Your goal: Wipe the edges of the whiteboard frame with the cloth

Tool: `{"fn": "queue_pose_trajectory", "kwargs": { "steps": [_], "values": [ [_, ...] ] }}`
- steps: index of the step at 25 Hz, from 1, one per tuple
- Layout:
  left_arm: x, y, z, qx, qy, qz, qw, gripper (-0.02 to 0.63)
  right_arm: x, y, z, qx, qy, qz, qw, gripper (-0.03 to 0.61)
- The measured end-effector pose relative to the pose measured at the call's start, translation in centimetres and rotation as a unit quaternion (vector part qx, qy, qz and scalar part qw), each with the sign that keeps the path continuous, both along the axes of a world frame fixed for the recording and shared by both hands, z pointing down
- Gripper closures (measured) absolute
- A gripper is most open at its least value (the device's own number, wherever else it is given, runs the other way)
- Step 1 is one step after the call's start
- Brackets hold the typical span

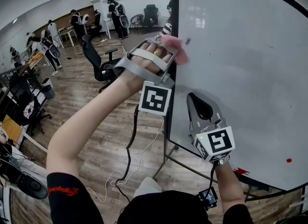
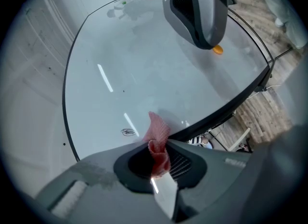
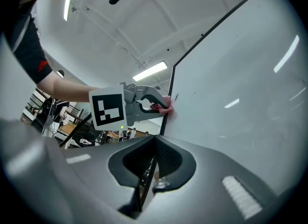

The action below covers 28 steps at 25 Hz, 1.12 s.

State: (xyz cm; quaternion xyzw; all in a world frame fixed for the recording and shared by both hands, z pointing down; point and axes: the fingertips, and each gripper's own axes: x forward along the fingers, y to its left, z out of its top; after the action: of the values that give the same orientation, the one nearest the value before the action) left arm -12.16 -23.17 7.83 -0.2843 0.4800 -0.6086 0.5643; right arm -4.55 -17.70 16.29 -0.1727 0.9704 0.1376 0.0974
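Head view: I look steeply down, whiteboard point(image 1: 240, 64) at 2 o'clock; both gripper views face it close, sharing its frame point(image 2: 231, 104)

Wears a black short-sleeved shirt point(image 1: 166, 209) with red script on the left sleeve point(image 1: 64, 191) and carries a grey left gripper point(image 1: 169, 50) and right gripper point(image 1: 193, 98), each bearing a white cube point(image 1: 155, 98) point(image 1: 217, 142) of black square markers, the left trailing a black cable point(image 1: 129, 146).

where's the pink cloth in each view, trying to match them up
Head view: the pink cloth is upper middle, at the tip of the left gripper, by the whiteboard's black frame.
Left gripper view: bottom middle, pinched between the jaws.
Right gripper view: small, middle left, beside the frame.
Shared landmark: the black frame.
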Motion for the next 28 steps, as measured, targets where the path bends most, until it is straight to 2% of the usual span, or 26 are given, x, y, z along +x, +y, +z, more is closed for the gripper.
{"fn": "queue_pose_trajectory", "kwargs": {
  "steps": [28],
  "values": [
    [0.0,-0.1,4.2,-0.022,0.003,-0.007,0.9997,0.575,1.2,-0.7,1.3,-0.013,0.001,0.011,1.000,0.577]
  ]
}}
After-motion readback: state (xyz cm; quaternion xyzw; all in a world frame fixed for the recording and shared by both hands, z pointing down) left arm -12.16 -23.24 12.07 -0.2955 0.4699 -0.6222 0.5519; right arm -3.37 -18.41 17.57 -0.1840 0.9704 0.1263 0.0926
